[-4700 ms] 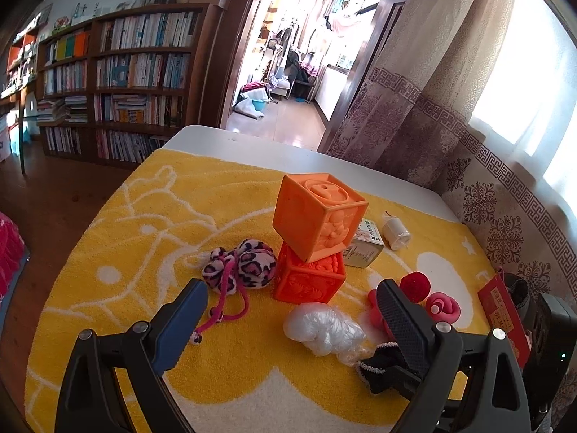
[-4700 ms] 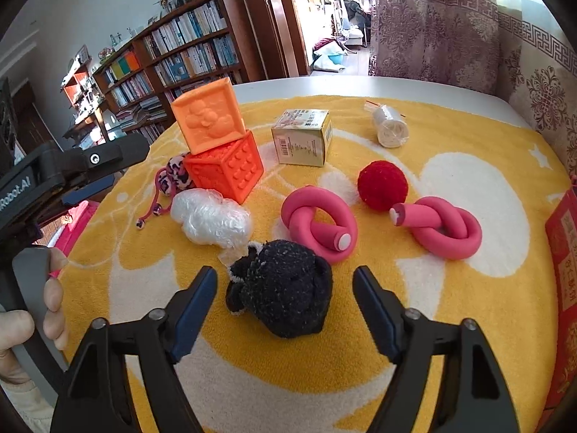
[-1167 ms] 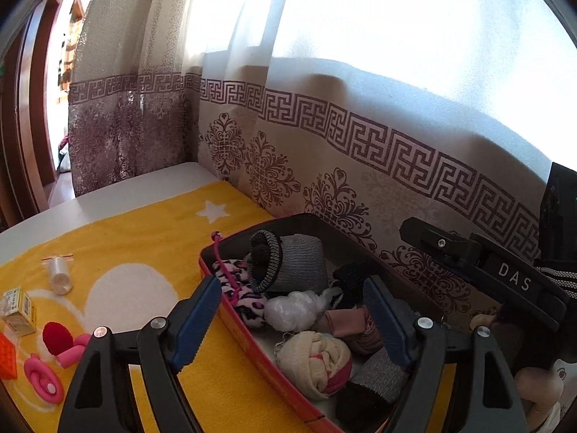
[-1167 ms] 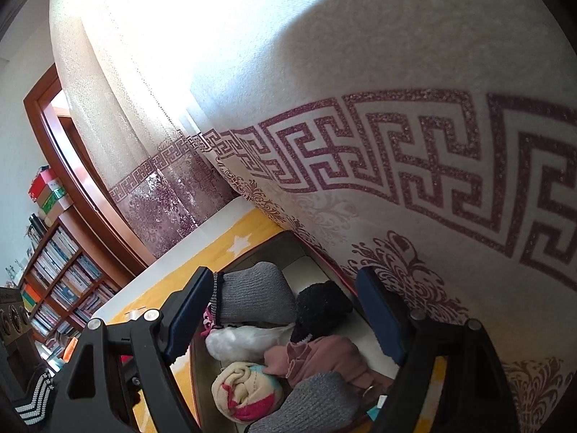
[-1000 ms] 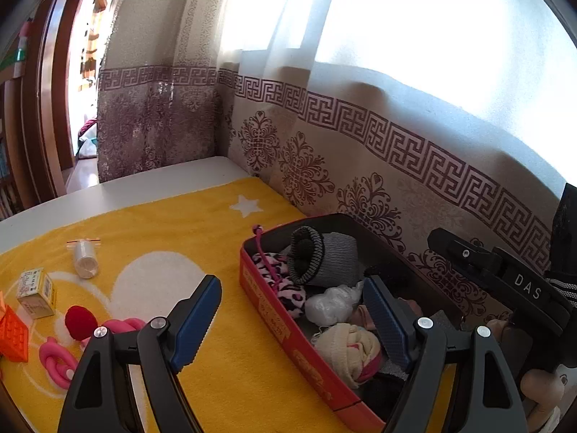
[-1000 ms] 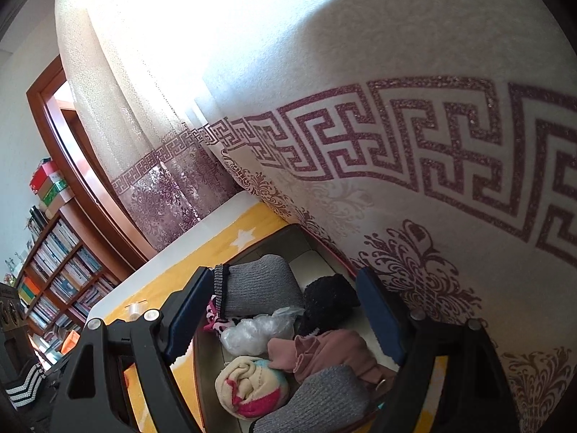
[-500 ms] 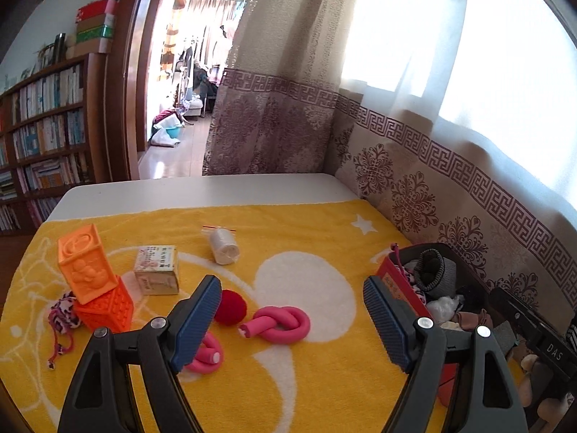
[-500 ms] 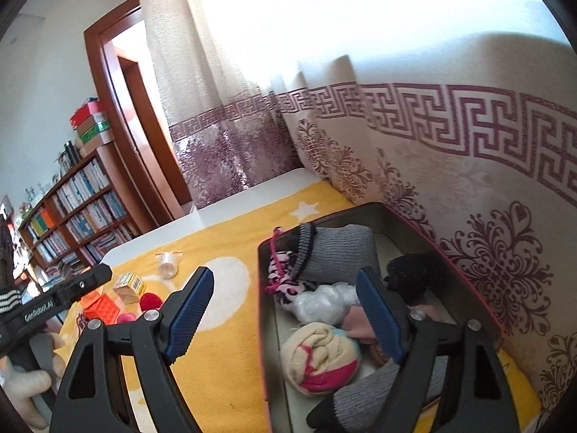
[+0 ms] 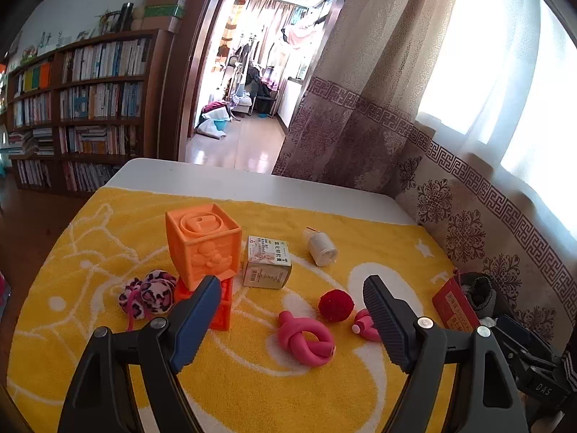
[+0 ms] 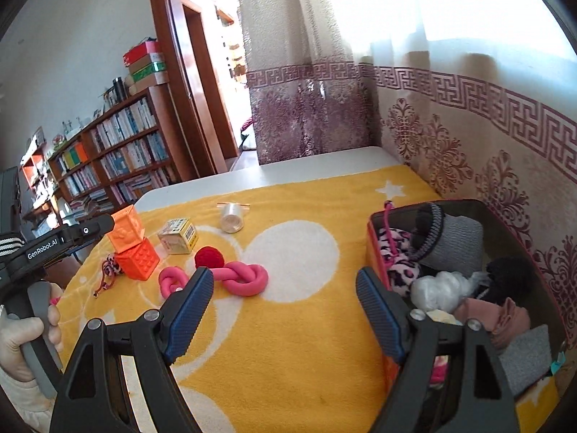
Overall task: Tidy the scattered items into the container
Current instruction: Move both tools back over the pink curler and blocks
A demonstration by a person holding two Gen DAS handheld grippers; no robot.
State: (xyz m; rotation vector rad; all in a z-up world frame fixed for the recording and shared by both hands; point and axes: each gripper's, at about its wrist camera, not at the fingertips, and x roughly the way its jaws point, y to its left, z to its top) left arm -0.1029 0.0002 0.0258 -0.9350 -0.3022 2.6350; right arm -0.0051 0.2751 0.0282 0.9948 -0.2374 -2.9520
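On the yellow towel lie two stacked orange cubes (image 9: 202,249), a leopard-print pouch (image 9: 148,294), a small carton (image 9: 267,261), a white roll (image 9: 322,249), a red pompom (image 9: 335,305) and two pink knotted tubes (image 9: 306,337). My left gripper (image 9: 292,310) is open and empty above them. The red-walled container (image 10: 375,249) at the right holds a grey hat (image 10: 450,241), a white plastic wad (image 10: 438,287), a black pompom (image 10: 506,274) and other soft items. My right gripper (image 10: 281,297) is open and empty beside the container.
A patterned curtain (image 10: 487,151) hangs along the table's right edge behind the container. The white table edge (image 9: 252,184) lies beyond the towel, with a bookshelf (image 9: 79,108) and a doorway behind. The left hand-held unit (image 10: 54,249) shows at the right wrist view's left.
Both grippers have swung away from the container, back toward the scattered items. The white plastic wad and the black pompom, on the towel 4.7 s ago, now lie in the container.
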